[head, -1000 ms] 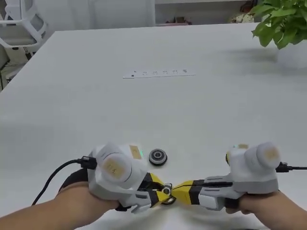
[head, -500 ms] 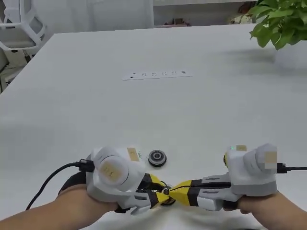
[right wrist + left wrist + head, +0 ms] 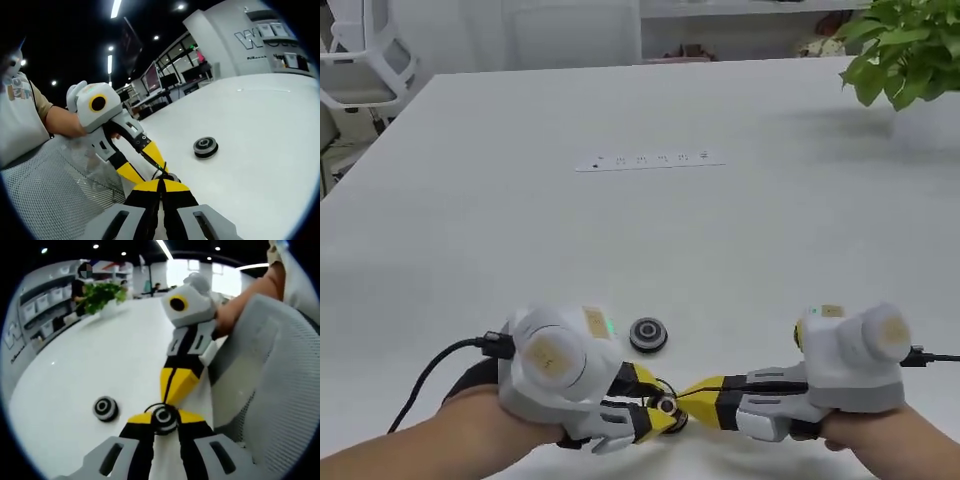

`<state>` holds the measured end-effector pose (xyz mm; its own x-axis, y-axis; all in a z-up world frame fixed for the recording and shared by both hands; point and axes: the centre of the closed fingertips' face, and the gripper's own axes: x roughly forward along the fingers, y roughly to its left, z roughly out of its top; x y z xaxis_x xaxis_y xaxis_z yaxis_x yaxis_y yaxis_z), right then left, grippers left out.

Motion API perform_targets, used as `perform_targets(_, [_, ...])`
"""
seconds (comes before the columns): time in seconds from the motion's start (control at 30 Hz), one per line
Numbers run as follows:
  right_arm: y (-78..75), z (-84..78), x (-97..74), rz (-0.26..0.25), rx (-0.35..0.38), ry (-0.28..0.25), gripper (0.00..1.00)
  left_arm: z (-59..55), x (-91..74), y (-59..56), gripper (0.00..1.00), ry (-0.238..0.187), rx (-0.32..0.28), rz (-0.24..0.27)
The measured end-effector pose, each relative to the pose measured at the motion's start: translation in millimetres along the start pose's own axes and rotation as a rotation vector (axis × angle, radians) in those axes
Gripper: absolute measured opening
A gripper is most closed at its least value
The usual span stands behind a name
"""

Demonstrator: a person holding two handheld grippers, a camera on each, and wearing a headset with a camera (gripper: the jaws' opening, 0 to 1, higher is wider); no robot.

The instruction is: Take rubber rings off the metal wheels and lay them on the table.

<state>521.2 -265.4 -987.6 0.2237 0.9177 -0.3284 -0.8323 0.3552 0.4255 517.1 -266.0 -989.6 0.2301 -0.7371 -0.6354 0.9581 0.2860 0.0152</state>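
Where they meet, left gripper clamped on a wheel, right gripper pinched shut, its catch hidden.

White power strip lies flat at mid-surface, long side across the head view. Green leafy plant at the far right corner. White office chair stands off the far left edge. Grey mesh chair back close by in the left gripper view. Ceiling strip light lit overhead; monitors on desks beyond.
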Motion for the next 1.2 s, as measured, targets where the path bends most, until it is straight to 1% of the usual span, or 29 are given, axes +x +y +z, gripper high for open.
perform_targets(0.1, [-1.1,4.6,-2.8,-0.002,0.009,-0.016,0.00,1.9,-2.8,-2.7,0.28,-0.008,-0.044,-0.019])
perform_targets(0.2, [-0.9,7.2,-4.6,-0.002,0.007,-0.019,0.00,4.3,-7.2,-3.7,0.29,-0.011,-0.030,-0.019])
perform_targets(0.27, [-1.7,9.0,-6.0,-0.001,0.008,-0.021,0.00,6.5,-10.6,-2.1,0.30,-0.014,-0.026,-0.013])
perform_targets(0.5, [0.2,18.0,-7.9,0.003,0.014,-0.048,0.00,14.2,-24.7,0.7,0.36,-0.040,-0.034,0.002])
perform_targets(0.63, [2.1,20.9,-6.7,0.010,0.010,-0.050,0.00,16.7,-34.7,3.3,0.41,-0.055,-0.042,0.018])
perform_targets(0.77, [3.8,26.1,-5.0,0.017,0.004,-0.054,0.00,16.2,-45.3,7.3,0.45,-0.064,-0.052,0.038])
perform_targets(1.03, [4.8,38.7,-0.3,0.030,-0.018,-0.058,0.00,11.7,-65.9,16.8,0.57,-0.079,-0.078,0.079])
perform_targets(1.2, [4.2,44.4,4.3,0.038,-0.029,-0.054,0.00,9.0,-77.1,19.5,0.62,-0.088,-0.091,0.097])
